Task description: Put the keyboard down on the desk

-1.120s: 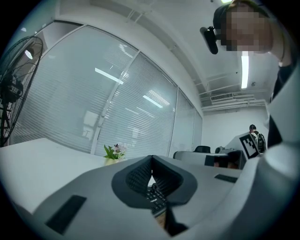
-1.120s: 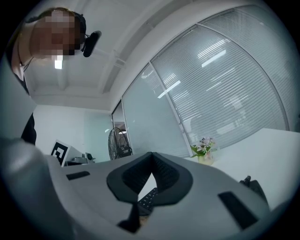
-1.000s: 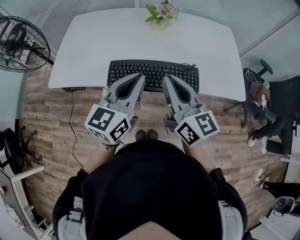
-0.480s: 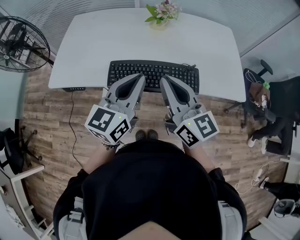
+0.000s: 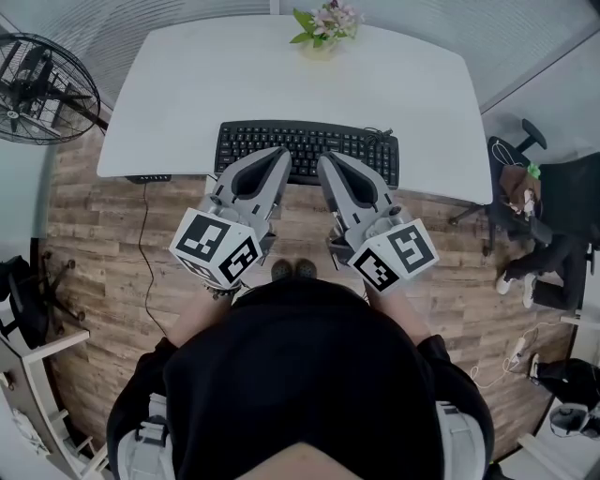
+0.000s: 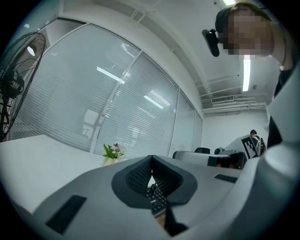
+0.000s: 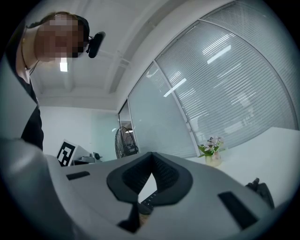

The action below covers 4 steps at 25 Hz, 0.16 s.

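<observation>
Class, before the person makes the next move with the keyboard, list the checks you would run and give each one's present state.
1. Keyboard lies flat on the desk: ok.
2. Left hand-held gripper has its jaws together: ok.
3. Right hand-held gripper has its jaws together: ok.
4. Flowers stand well apart from the keyboard: ok.
5. Either gripper tip is touching the keyboard's near edge: cannot tell.

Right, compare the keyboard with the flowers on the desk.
The keyboard is black and lies flat; the flowers are green-leaved with pale blossoms and stand upright. The keyboard is wide and sits by the near edge of the desk; the flowers are small and sit by its far edge. Both rest on the white desk.
</observation>
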### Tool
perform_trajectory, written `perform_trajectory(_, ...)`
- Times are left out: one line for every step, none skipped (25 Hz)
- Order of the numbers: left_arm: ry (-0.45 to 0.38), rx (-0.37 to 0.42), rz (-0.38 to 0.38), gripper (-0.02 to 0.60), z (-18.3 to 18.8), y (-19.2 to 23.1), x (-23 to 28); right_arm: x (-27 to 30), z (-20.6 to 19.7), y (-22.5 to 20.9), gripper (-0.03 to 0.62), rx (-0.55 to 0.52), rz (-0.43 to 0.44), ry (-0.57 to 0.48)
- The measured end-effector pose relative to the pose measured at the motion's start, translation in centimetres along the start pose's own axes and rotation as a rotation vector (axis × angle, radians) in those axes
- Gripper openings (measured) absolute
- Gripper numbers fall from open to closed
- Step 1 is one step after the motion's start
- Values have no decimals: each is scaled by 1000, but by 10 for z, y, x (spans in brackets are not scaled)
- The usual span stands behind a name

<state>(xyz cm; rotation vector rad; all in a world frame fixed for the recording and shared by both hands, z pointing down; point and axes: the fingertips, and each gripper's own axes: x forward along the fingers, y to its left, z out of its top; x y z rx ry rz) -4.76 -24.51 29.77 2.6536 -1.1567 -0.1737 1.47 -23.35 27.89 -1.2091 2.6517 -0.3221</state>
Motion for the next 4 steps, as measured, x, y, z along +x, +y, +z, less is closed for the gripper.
perform_trajectory(0, -2, 0, 12, 0, 0, 0, 0, 0, -1, 3, 1, 0, 1)
perform_trajectory(-1, -5, -1, 12, 0, 0, 1, 0, 0, -1, 3, 1, 0, 1)
perform_trajectory(-2, -7, -1, 12, 0, -1, 1, -1, -1, -2, 3, 2, 0, 2)
perform_trajectory(-3, -8, -2, 12, 0, -1, 2, -1, -1, -2, 3, 2, 0, 2)
